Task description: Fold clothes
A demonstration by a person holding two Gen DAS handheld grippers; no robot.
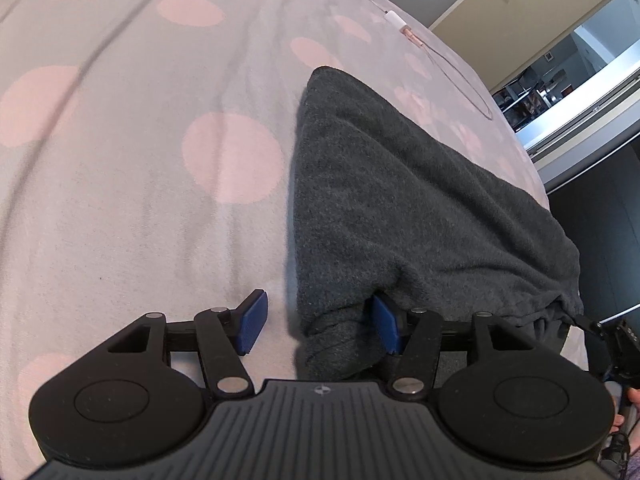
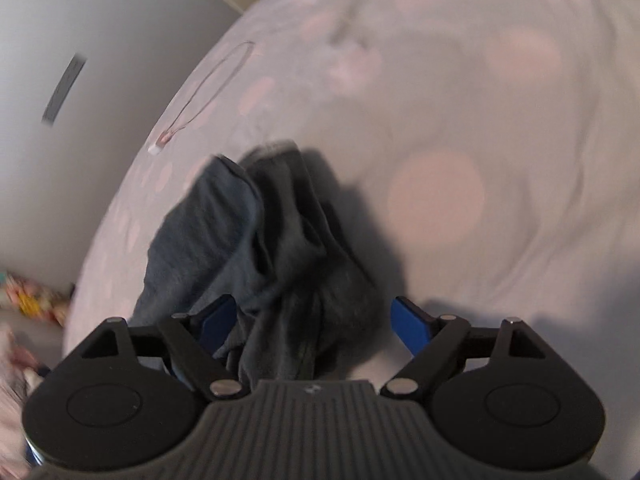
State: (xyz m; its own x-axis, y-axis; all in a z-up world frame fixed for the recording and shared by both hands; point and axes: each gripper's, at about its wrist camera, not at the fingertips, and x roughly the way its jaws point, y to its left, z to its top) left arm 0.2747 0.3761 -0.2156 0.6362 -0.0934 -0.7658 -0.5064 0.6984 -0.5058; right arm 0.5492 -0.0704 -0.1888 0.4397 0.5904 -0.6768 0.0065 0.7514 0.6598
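Observation:
A dark grey fleece garment [image 1: 400,200] lies folded on the bed, its near end bunched up. My left gripper [image 1: 319,320] stands open around that near end. The right blue pad [image 1: 384,324] touches the cloth, while the left pad [image 1: 254,320] is apart from it over bare sheet. In the blurred right wrist view the same garment [image 2: 256,248] sits crumpled. My right gripper [image 2: 316,322] is wide open over it, with cloth lying between the jaws close to the left pad [image 2: 218,320] and the right pad [image 2: 412,324] clear of it.
The bed has a pale sheet with pink dots [image 1: 140,160] [image 2: 480,100]. A thin cable with a white plug [image 1: 452,68] [image 2: 208,84] lies near the bed's edge. Beyond the edge are a cream door [image 1: 520,8] and a white cabinet [image 2: 80,40]. A hand [image 1: 628,400] shows at the right edge.

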